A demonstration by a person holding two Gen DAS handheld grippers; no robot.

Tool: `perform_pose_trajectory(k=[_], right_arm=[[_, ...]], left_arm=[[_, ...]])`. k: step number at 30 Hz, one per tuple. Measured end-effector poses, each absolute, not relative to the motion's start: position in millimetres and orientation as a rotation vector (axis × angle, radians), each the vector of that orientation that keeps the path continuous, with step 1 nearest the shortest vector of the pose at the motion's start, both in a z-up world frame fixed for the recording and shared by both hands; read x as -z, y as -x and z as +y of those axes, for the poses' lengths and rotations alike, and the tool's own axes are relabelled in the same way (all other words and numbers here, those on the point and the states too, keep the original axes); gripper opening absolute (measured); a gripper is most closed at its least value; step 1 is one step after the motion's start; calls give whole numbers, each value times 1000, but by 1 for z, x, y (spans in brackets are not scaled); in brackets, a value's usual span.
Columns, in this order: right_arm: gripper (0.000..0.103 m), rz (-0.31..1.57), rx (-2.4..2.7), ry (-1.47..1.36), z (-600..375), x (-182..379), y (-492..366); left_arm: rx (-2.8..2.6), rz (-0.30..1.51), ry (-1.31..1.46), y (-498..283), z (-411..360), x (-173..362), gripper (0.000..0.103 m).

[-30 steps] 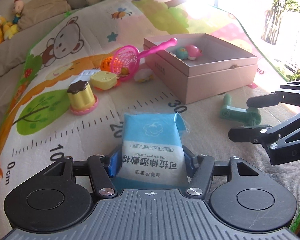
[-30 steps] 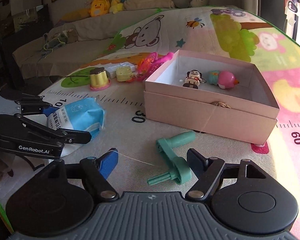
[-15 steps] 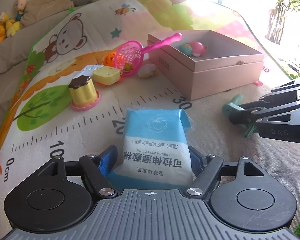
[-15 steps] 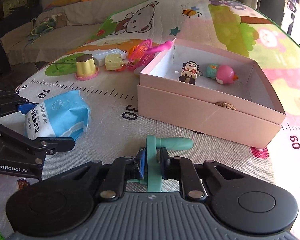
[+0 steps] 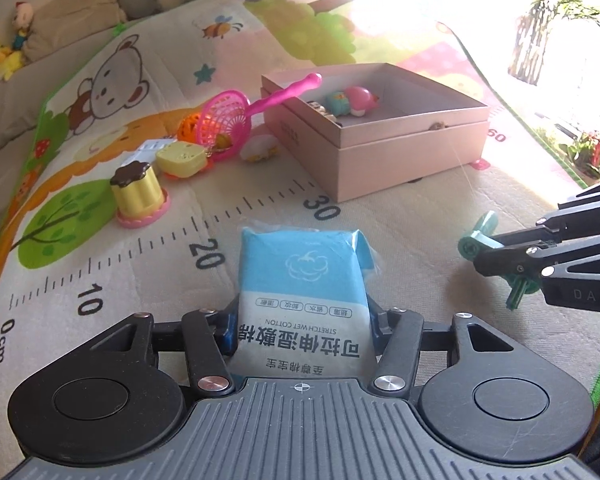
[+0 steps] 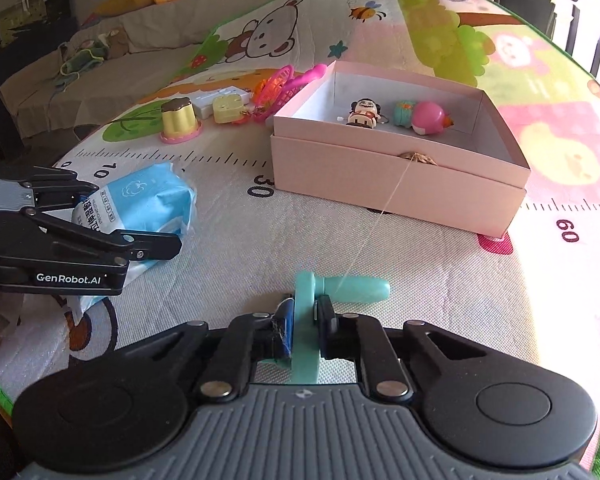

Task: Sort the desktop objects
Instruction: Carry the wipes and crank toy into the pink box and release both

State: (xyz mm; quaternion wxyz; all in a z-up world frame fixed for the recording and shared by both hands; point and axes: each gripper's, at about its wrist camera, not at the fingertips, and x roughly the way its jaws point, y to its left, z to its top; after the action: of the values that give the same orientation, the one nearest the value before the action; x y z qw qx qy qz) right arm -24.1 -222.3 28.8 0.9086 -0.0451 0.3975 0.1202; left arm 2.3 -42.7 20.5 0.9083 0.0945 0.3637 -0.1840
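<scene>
Teal crank handle [image 6: 306, 320] and blue wet-cotton pack [image 5: 300, 300] lie on the play mat [image 6: 420, 248] just in front of the pink box [image 6: 400, 184]; the right tool [image 6: 304, 320] is clamped tight across the handle's disc, while the left tool [image 5: 302, 320], its jaws just drawn in, presses the pack's sides. Each wants a straight lift clear of the box's near wall before any release beside the toys inside

Our left gripper [image 5: 303, 320] angles downward, its jaws just closing, pads pressed on a packet. Our right gripper [image 6: 305, 322] angles down too, jaws clamped tight.
</scene>
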Motion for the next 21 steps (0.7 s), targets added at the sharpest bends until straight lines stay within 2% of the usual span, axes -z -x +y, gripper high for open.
perform_pose_trajectory(k=[6,12,13,15,21], right_arm=[[11,722,-279,32,-246,-73,58],[11,473,-222,67,-265,-143,73],[11,431,-204,81,-267,-154,70],[0,382,-182,96,-272,-168,62],[0,387,-143,69,-288,-183,-3]], left_arm=[[417,663,-241,25,-50,-59,59],[432,552,-279,20,-70,-94,59],[429,533,-281,15,-74,-100,59],[429,501,-279,4,-81,-109,59],[427,457,-253,-58,-112,-122,59]])
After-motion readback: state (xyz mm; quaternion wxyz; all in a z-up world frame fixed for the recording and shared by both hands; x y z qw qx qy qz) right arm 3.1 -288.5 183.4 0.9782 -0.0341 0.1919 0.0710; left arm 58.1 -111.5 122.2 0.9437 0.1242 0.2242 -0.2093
